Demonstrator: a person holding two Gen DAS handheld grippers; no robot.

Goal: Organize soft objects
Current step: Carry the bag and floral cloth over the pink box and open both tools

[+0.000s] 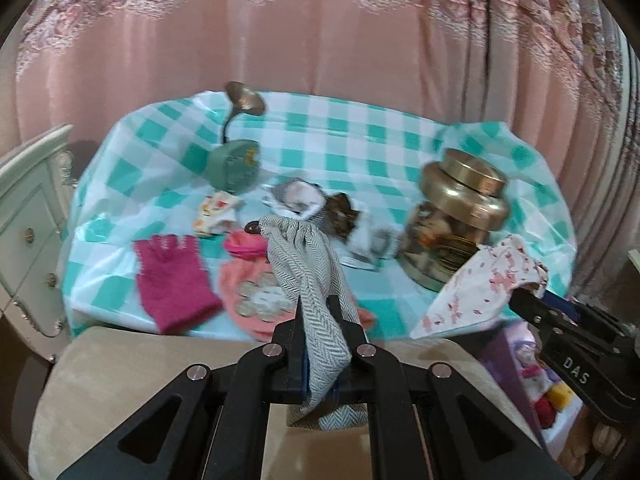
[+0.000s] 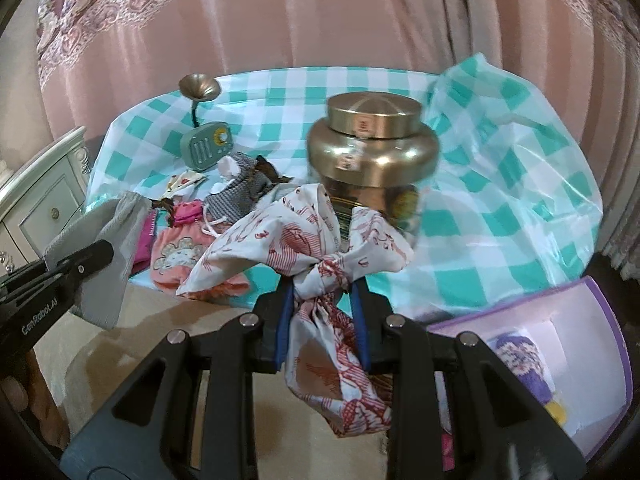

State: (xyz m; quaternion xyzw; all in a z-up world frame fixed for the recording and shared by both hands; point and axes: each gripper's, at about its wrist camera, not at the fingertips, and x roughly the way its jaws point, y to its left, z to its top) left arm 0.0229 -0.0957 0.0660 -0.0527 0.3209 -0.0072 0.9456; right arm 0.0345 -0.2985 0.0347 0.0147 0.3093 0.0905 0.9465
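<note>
My left gripper (image 1: pixel 318 304) is shut on a grey herringbone pouch (image 1: pixel 308 272) and holds it above the table's near edge; it also shows in the right wrist view (image 2: pixel 102 256). My right gripper (image 2: pixel 322 286) is shut on a white cloth with red print (image 2: pixel 316 240), also lifted; the cloth shows at the right of the left wrist view (image 1: pixel 480 284). On the checked tablecloth (image 1: pixel 360 140) lie a magenta glove (image 1: pixel 172 280), a pink pouch with flowers (image 1: pixel 248 292), a grey and white knit piece (image 1: pixel 296 196) and a small patterned cloth (image 1: pixel 216 212).
A glass jar with a brass lid (image 2: pixel 372 148) stands at the right of the table. A green radio with a brass horn (image 1: pixel 236 160) stands at the back. A purple box (image 2: pixel 560 360) holding soft toys sits at lower right. A white drawer unit (image 1: pixel 28 220) stands left.
</note>
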